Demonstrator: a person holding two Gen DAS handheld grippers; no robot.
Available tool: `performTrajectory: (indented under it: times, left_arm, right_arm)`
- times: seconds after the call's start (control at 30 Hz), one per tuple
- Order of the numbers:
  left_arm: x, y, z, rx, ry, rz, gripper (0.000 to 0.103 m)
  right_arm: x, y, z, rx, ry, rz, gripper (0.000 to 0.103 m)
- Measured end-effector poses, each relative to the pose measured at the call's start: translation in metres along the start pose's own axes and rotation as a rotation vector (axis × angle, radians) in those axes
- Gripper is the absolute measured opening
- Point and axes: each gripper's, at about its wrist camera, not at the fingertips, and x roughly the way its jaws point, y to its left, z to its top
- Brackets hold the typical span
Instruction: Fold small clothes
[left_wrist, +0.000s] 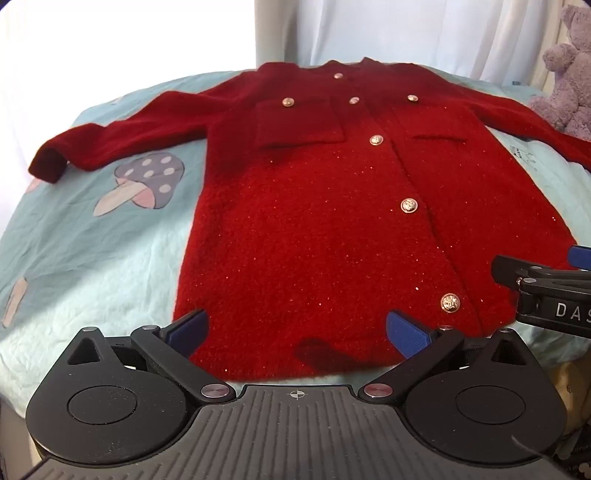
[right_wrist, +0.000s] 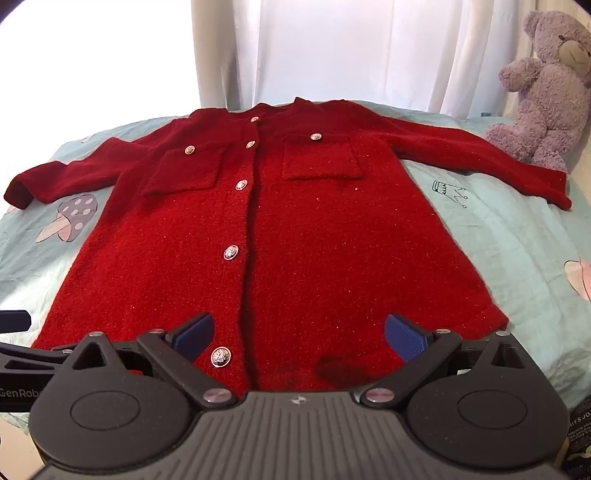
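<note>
A small red knitted coat (left_wrist: 317, 221) (right_wrist: 295, 240) with gold buttons and two chest pockets lies flat and face up on the bed, sleeves spread to both sides, hem toward me. My left gripper (left_wrist: 297, 330) hovers open over the hem's left half, nothing between its blue pads. Over the hem's right half my right gripper (right_wrist: 299, 334) is also open and empty. In the left wrist view the right gripper's black frame shows at the right edge. The left gripper's frame shows at the left edge of the right wrist view.
The coat rests on a light blue bedsheet (left_wrist: 92, 240) (right_wrist: 517, 240) printed with mushrooms and a crown. A purple teddy bear (right_wrist: 543, 88) (left_wrist: 569, 74) sits at the back right by the right sleeve. White curtains (right_wrist: 314, 44) hang behind the bed.
</note>
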Motion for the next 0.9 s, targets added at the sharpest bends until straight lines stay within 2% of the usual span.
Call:
performTrajectory:
  times: [0.9]
  left_arm:
    - [0.0056,0.0000,0.0072,-0.002,0.020,0.000,0.103]
  right_arm:
    - [0.0053,-0.0009,0.0035,0.001,0.016,-0.007,0.099]
